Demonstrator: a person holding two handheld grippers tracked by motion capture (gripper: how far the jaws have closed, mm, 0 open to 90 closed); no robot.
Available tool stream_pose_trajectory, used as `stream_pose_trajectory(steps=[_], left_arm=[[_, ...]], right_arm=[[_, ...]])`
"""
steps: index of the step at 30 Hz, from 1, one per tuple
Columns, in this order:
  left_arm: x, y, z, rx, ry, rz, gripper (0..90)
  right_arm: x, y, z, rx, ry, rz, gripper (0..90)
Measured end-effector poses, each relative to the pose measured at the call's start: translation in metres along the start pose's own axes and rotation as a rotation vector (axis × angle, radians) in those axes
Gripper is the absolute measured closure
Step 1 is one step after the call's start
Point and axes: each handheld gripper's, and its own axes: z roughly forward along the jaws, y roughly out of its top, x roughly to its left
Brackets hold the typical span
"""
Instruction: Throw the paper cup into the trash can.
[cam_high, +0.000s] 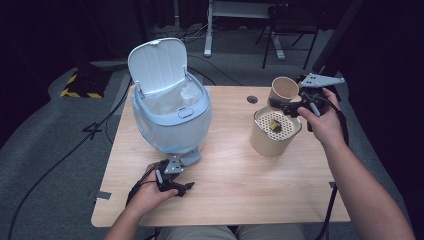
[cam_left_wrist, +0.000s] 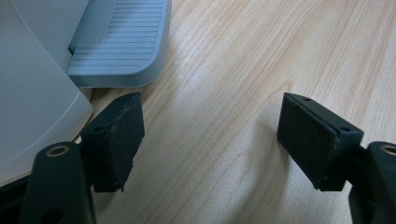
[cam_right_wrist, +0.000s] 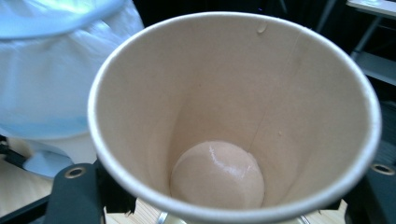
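Holding a paper cup (cam_high: 285, 89) in your right gripper (cam_high: 292, 106) above the far right of the wooden table (cam_high: 235, 170), you keep your left gripper (cam_high: 175, 186) low near the front left edge.

Largest item first: the pale blue pedal bin (cam_high: 170, 107) stands on the left half of the table with its lid (cam_high: 157, 65) raised and a liner bag (cam_high: 172, 97) inside. Right of it stands the tan canister (cam_high: 272, 134) with a perforated white insert (cam_high: 277, 122); a small dark and yellow object (cam_high: 274, 125) lies on that insert. The cup sits tilted, clamped between your right jaws just above and behind the canister; the right gripper view looks into its empty interior (cam_right_wrist: 219, 172). Your left jaws stand wide apart, gripping nothing, just beside the bin's foot pedal (cam_left_wrist: 119, 51).
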Motion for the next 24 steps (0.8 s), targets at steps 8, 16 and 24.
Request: stream_pose_trajectory(steps=[8, 16, 24], left_arm=[[0.0, 0.0, 0.0, 0.001, 0.003, 0.001, 24.0], [0.0, 0.0, 0.0, 0.003, 0.003, -0.002, 23.4], [0.0, 0.0, 0.0, 0.001, 0.004, -0.005, 22.8]], right_arm=[[0.022, 0.027, 0.019, -0.004, 0.074, -0.022, 27.8], [0.044, 0.058, 0.047, -0.022, 0.164, -0.054, 27.8], [0.078, 0.09, 0.079, -0.034, 0.233, -0.08, 27.6]])
